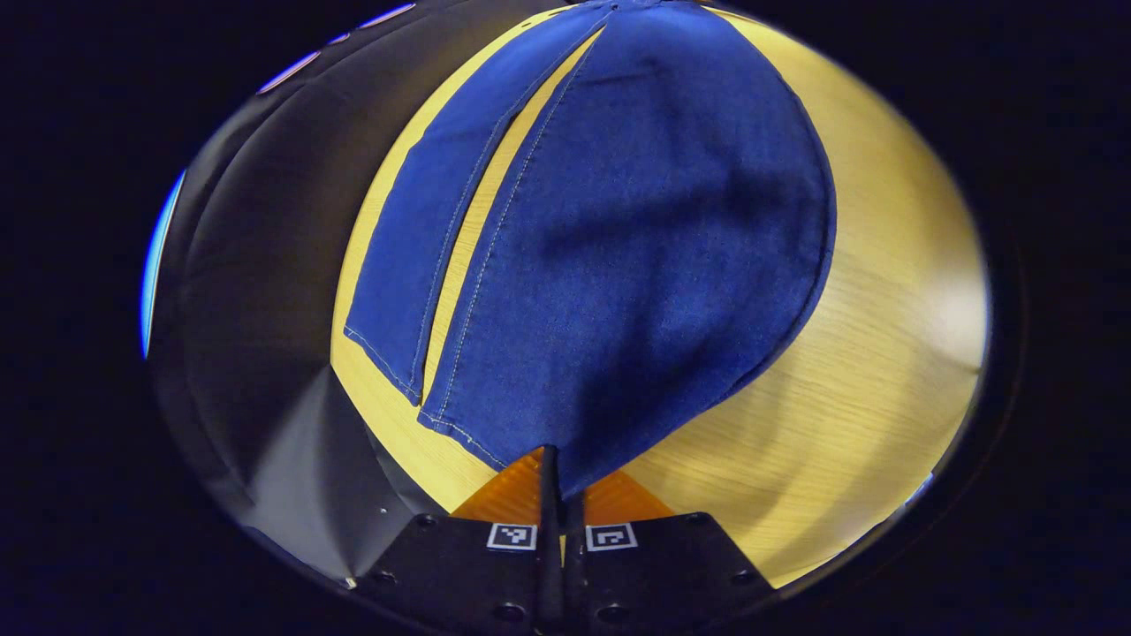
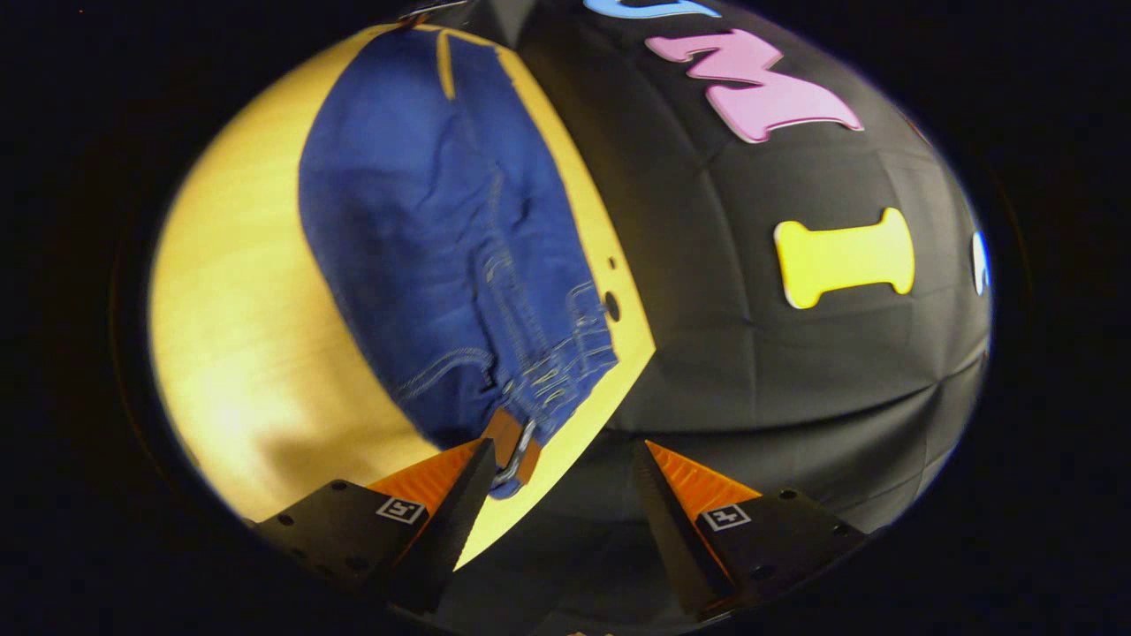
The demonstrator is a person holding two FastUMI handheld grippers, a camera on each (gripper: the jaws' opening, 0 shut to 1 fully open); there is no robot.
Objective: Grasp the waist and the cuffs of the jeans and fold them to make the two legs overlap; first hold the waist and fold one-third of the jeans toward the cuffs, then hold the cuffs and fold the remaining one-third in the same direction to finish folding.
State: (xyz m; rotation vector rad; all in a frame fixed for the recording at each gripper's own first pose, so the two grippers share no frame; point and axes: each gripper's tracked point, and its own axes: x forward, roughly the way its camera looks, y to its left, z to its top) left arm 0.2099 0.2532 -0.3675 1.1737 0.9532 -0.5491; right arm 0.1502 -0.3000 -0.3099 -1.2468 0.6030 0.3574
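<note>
The jeans [image 1: 636, 247] are dark blue denim with pale stitching, spread flat on a light wooden surface [image 1: 848, 389]. The two legs lie side by side with a narrow gap between them, and the corner of the nearer cuff [image 1: 495, 446] is lifted. The waist [image 2: 548, 380] lies at the surface's edge, belt loops showing.

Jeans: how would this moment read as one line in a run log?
left tool shut on cuff | right tool open at waist | jeans flat on table
</note>
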